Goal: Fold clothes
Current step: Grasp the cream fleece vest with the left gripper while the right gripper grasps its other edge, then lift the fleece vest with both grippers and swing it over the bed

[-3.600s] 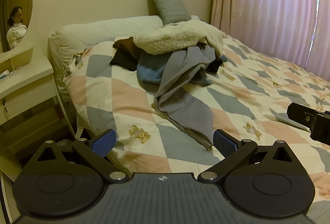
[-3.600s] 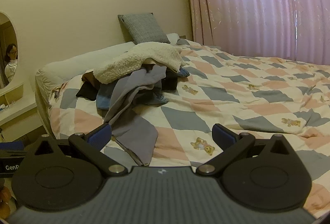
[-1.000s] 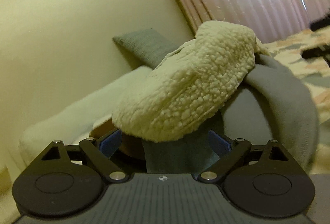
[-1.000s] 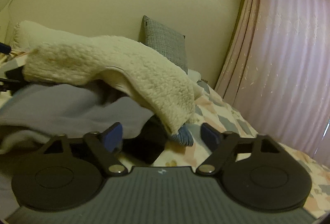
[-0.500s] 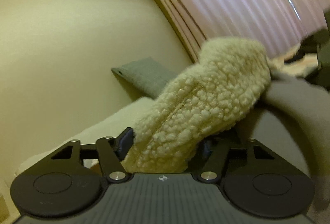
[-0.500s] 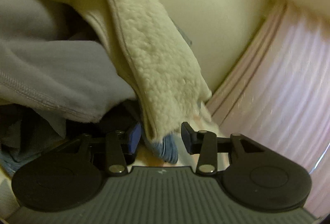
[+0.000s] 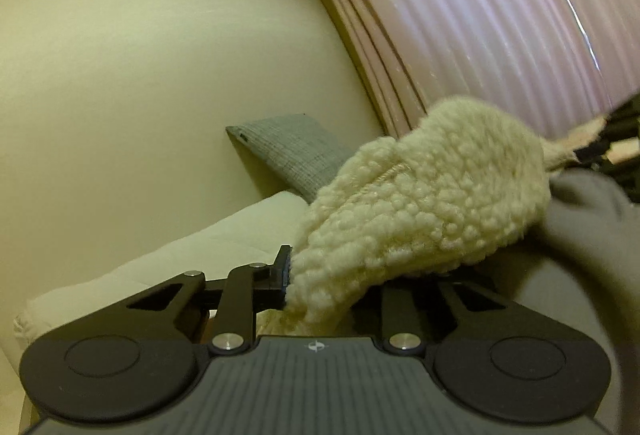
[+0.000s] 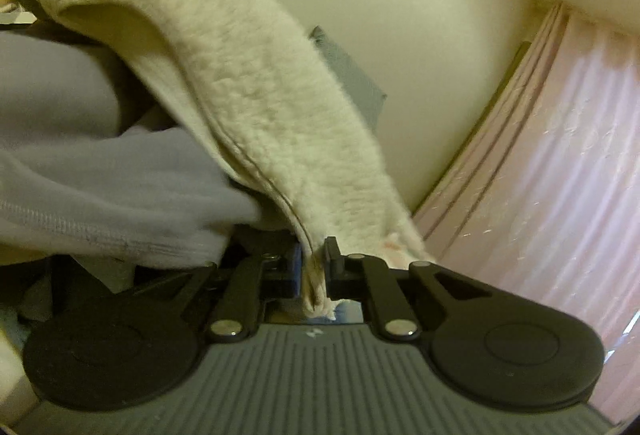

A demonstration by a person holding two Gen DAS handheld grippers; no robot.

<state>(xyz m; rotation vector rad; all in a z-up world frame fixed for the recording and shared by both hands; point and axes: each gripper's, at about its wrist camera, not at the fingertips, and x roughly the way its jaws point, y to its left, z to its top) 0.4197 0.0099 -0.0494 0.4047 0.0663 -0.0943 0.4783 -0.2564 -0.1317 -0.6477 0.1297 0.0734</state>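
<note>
Against pink curtains (image 7: 500, 15), we now have both grippers, left (image 7: 320, 283) and right (image 8: 312, 267), fingers newly clamped on the fleece garment (image 8: 248, 83), ready to lift it off the pile.

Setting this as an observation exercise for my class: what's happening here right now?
A person is working with two handheld claws. The left claw and the right claw are each shut on the cream fleece garment, one at either end. It stretches between them above a grey garment. No fold has been made yet.
</note>
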